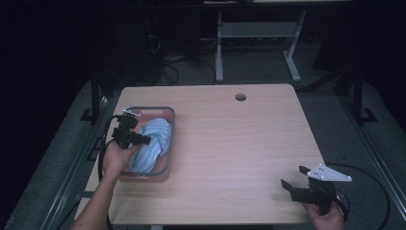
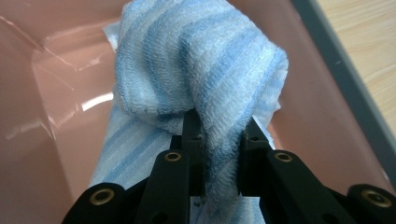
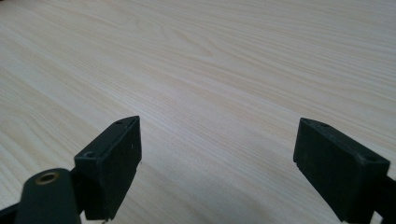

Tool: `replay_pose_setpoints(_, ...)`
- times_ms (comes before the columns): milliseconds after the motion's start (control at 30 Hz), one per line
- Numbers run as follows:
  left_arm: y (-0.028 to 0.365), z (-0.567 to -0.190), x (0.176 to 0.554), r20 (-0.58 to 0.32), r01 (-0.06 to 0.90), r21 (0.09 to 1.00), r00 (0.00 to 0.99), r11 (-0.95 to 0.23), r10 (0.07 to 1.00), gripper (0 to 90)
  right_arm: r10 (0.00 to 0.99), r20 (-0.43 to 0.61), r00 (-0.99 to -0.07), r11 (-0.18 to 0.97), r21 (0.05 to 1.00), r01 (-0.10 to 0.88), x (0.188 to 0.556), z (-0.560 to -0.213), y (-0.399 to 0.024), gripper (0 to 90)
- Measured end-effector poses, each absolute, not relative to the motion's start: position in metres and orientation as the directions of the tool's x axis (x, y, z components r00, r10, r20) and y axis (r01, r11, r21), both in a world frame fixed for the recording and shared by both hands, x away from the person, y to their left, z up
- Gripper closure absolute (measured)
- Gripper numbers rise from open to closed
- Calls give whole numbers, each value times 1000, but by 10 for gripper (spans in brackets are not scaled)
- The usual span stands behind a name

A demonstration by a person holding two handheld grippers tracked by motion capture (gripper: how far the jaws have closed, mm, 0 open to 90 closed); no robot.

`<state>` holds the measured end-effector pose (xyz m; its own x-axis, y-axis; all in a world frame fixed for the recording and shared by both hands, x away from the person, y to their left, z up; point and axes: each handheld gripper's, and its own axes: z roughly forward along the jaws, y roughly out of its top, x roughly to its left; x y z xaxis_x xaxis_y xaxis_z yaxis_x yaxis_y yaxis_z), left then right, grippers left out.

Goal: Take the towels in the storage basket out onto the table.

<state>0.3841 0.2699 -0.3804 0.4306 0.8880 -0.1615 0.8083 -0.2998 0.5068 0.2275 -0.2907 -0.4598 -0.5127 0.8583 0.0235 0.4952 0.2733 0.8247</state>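
Observation:
A blue-and-white striped towel (image 1: pixel 152 143) lies bunched in a pink bin with a grey rim (image 1: pixel 171 125) at the table's left. My left gripper (image 1: pixel 136 139) reaches into the bin from the left and is shut on the towel. In the left gripper view a thick fold of the towel (image 2: pixel 205 70) is pinched between the two black jaws of my left gripper (image 2: pixel 219 140), with the pink bin wall (image 2: pixel 42 116) behind it. My right gripper (image 1: pixel 293 178) hovers over the table's front right corner, open, with bare wood between the jaws of my right gripper (image 3: pixel 217 158).
The light wooden table (image 1: pixel 230 139) has a round cable hole (image 1: pixel 240 97) near its far edge. Cables trail from both grippers off the table's sides. Desk legs and wires stand on the dark floor beyond the table.

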Motion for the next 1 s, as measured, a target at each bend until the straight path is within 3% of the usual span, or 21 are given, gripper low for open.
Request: replay_pose_setpoints(1000,298,-336,361,-252,716,673,456,-184,854,767,862,23,-506,266,830,490,227,-458,-292,147)
